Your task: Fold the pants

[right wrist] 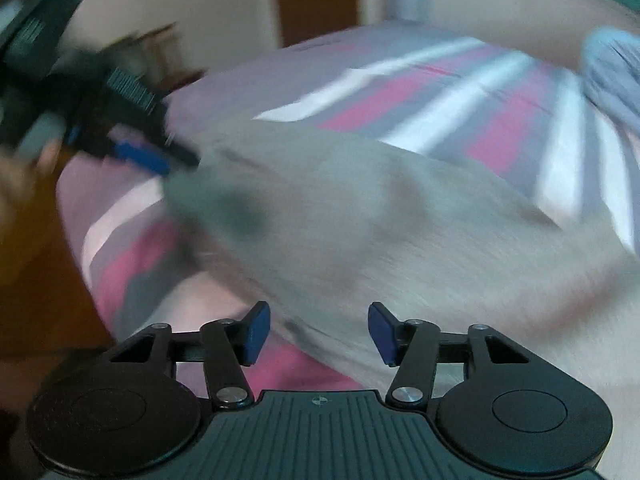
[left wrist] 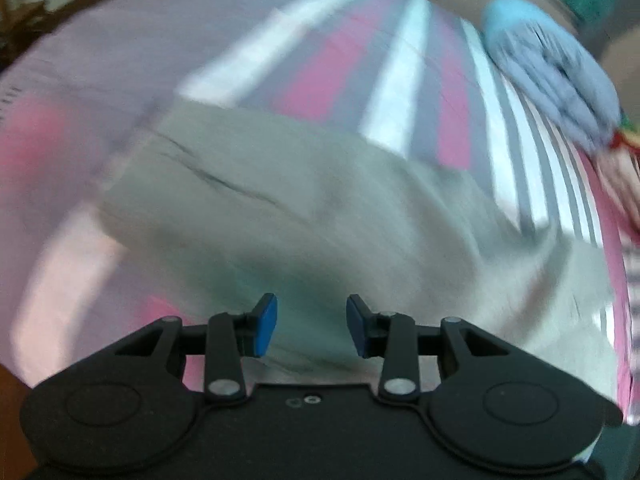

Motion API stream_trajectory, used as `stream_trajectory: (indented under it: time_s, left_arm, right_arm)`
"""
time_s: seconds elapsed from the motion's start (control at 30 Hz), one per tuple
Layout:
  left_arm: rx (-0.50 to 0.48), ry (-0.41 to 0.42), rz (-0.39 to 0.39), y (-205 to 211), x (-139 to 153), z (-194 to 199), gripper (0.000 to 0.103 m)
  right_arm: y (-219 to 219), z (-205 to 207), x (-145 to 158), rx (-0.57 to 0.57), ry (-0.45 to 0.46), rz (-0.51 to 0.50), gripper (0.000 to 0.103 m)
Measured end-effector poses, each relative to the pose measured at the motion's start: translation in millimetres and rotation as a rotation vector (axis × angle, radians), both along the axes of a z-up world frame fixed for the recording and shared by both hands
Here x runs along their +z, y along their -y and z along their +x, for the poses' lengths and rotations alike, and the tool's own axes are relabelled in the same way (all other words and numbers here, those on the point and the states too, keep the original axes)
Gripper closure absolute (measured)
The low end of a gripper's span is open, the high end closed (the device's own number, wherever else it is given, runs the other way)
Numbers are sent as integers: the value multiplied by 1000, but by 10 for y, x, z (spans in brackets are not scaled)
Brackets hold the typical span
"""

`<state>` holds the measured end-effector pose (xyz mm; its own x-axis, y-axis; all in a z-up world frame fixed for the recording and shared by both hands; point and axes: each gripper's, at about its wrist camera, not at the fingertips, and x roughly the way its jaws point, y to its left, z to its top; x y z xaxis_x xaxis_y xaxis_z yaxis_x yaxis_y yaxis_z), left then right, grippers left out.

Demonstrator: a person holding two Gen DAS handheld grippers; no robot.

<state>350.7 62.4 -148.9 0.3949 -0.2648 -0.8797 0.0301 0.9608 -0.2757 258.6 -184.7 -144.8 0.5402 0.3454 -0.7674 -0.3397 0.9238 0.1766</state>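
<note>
Both sets of jaws stand apart and empty, left gripper point(left wrist: 312, 326) and right gripper point(right wrist: 319, 332) poised over the grey pants point(left wrist: 304, 208) lying folded on the striped bed point(left wrist: 348, 68), so each should pinch a matching edge before lifting evenly.

One pants point(left wrist: 304, 208), seemingly two grippers point(left wrist: 312, 326).

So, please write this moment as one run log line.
pants: on striped bed sheet | left gripper: open, empty | right gripper: open, empty
</note>
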Motion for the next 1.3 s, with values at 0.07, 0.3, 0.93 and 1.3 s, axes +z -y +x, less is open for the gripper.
stream_trajectory:
  time_s: [0.07, 0.3, 0.93, 1.3]
  left_arm:
    - [-47, -5, 24, 276, -110, -52, 74]
    - [-103, 37, 208, 770, -443, -206, 74]
    - [-69, 3, 151, 704, -483, -142, 74]
    - [-87, 9, 174, 757, -452, -169, 74]
  right_arm:
    - [299, -17, -56, -98, -52, 32, 48]
    - [1296, -40, -153, -407, -153, 167, 49]
    - [2323, 259, -439, -869, -203, 613, 95]
    - [1777, -444, 251, -722, 4, 340, 96]
